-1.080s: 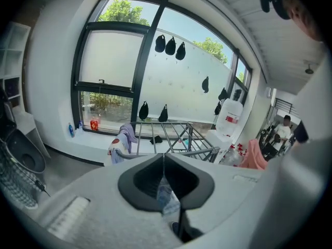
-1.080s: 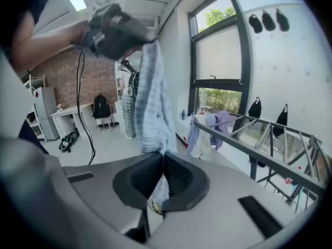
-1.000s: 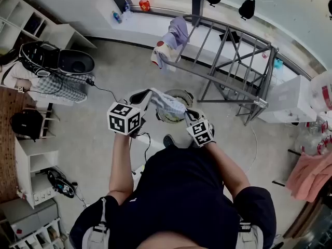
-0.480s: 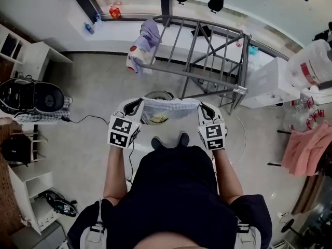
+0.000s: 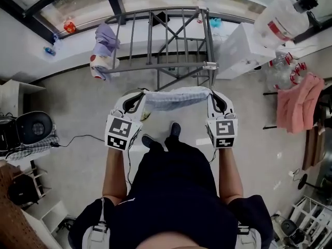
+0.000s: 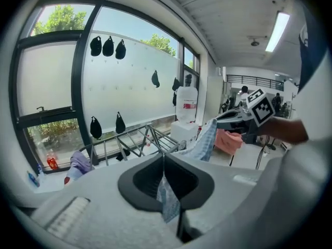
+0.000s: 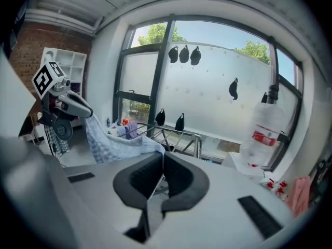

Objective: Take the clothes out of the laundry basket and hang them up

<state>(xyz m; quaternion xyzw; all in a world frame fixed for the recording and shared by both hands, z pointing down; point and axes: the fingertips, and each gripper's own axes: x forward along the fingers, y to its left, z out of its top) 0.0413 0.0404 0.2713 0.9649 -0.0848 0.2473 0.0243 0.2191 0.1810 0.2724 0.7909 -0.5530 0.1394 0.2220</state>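
Observation:
A light blue checked cloth point(image 5: 176, 97) is stretched out flat between my two grippers, in front of the grey metal drying rack point(image 5: 161, 40). My left gripper point(image 5: 136, 100) is shut on the cloth's left end, and the fabric point(image 6: 168, 201) hangs from between its jaws. My right gripper point(image 5: 218, 98) is shut on the right end. In the right gripper view the cloth point(image 7: 111, 141) runs from my closed jaws across to the left gripper point(image 7: 78, 105). The laundry basket is mostly hidden under the cloth.
A purple garment point(image 5: 105, 35) and a white-and-red one hang on the rack's left end. A white cabinet point(image 5: 244, 51) and a big water bottle point(image 5: 282, 12) stand to the right, with pink fabric point(image 5: 295, 100) beyond. A dark appliance point(image 5: 33, 128) sits on the floor at left.
Both grippers have spread apart and risen, pulling the bunched cloth out into a flat band. The person has turned, so the rack now stands straight ahead.

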